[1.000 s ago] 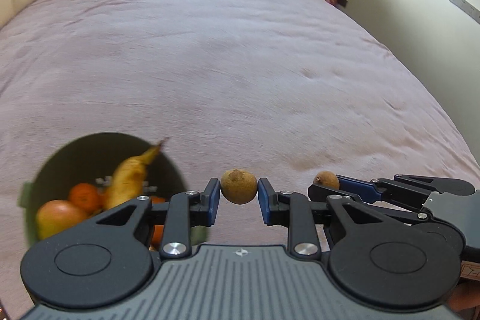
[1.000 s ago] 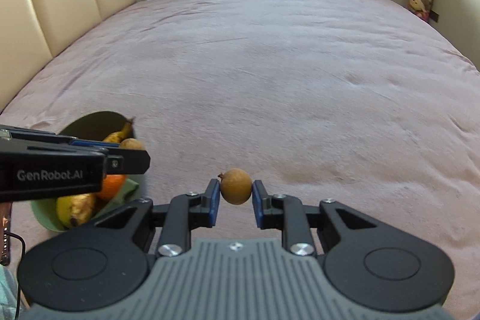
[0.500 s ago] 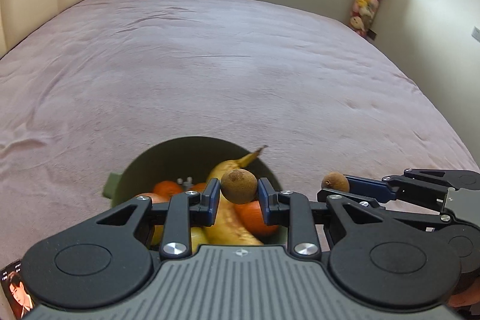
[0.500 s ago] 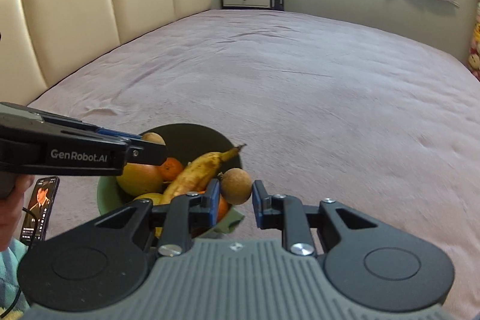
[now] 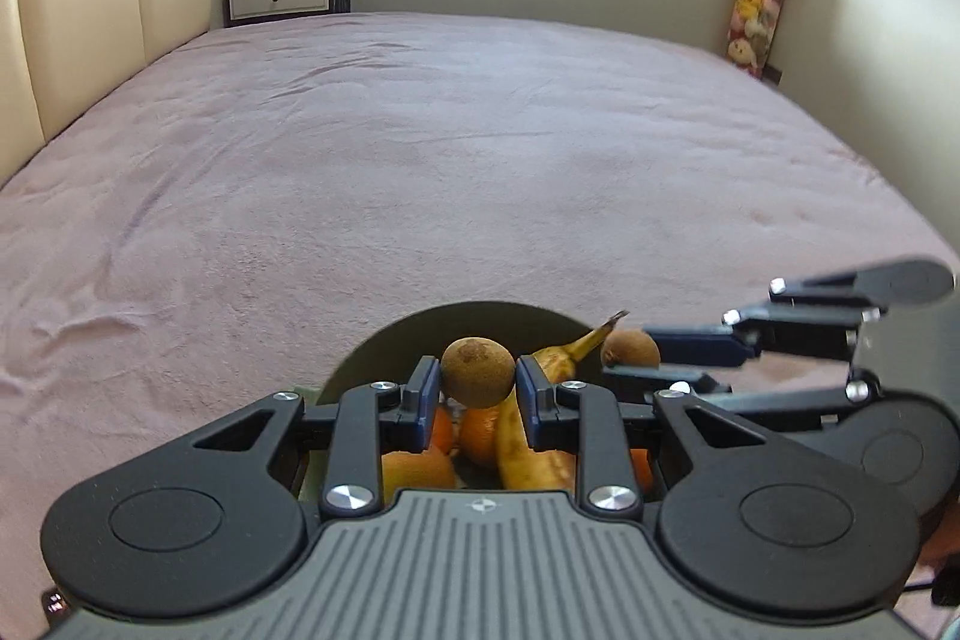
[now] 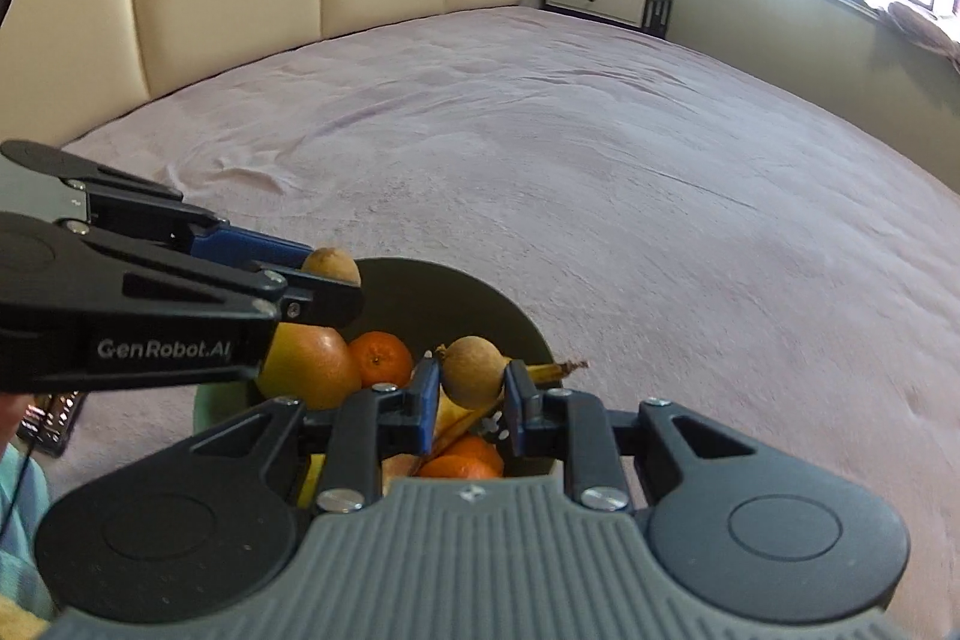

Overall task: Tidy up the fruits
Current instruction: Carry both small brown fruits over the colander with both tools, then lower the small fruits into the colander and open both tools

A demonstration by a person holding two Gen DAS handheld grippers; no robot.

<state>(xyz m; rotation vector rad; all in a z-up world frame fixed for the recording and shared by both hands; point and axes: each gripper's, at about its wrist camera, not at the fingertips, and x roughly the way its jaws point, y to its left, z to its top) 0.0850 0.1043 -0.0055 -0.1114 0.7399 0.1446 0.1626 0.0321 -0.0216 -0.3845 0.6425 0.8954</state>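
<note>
Your left gripper (image 5: pixel 478 388): clamped on brown round fruit (image 5: pixel 478 371), over green bowl (image 5: pixel 390 346). Your right gripper (image 6: pixel 471 397): clamped on second brown fruit (image 6: pixel 472 370), over same bowl. Bowl on bed (image 5: pixel 450 160): banana (image 5: pixel 528 454), oranges (image 6: pixel 381 358), apple (image 6: pixel 309 367).

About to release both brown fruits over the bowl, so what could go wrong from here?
1. The bowl is already heaped with a banana, oranges and more, so dropped fruit may roll out onto the bed.
2. The left claw and right claw sit close together; opening both could knock them.
</note>
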